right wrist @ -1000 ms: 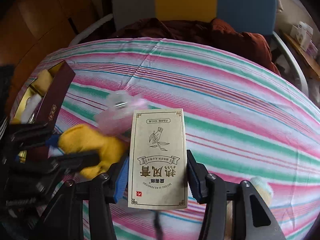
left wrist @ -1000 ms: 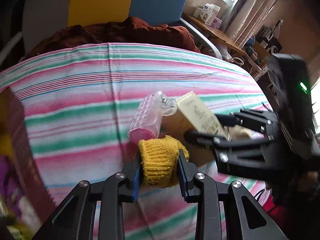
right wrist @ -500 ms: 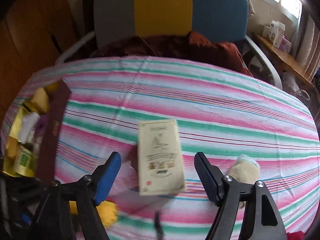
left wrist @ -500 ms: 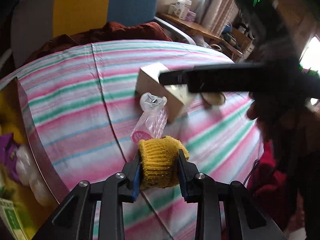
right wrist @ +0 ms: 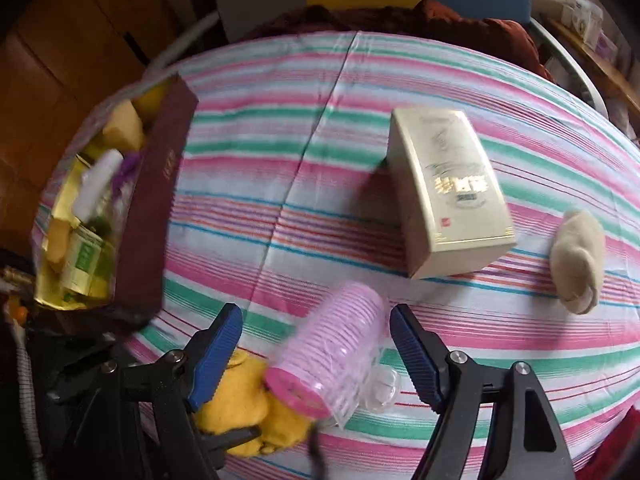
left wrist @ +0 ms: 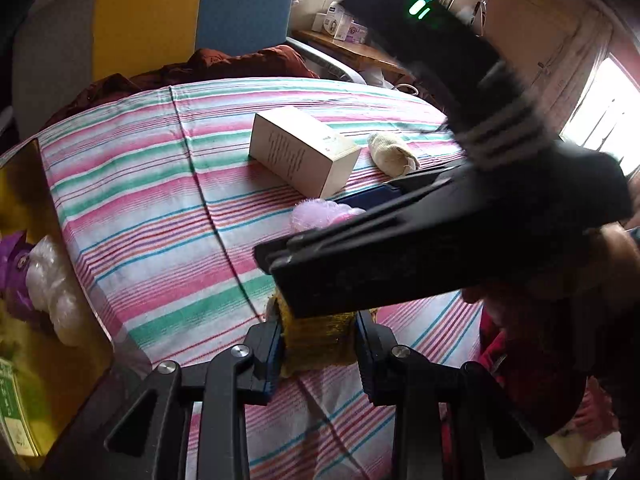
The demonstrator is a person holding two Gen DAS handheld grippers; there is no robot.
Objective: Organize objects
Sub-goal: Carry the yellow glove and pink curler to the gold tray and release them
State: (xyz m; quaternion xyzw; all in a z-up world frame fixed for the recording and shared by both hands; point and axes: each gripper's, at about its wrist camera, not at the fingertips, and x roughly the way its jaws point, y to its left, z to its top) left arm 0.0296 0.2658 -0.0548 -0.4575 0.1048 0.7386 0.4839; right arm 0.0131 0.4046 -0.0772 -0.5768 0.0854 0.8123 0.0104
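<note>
Left hand-held gripper (left wrist: 319, 354) is clamped tight on a yellow knit sock (left wrist: 316, 340). Right hand-held gripper (right wrist: 316, 354) is spread wide open, hanging over the pink hair roller (right wrist: 332, 354), which sits between its pads without touching them. Cream box (right wrist: 448, 188) lies flat on the striped cloth (right wrist: 280, 184), beige sock (right wrist: 578, 256) just beside it. The maroon box (right wrist: 154, 208) sits off at the left edge, already stuffed.

Daylight from window (left wrist: 600, 112) at right, blown out; motion blur; fisheye edges dark.
</note>
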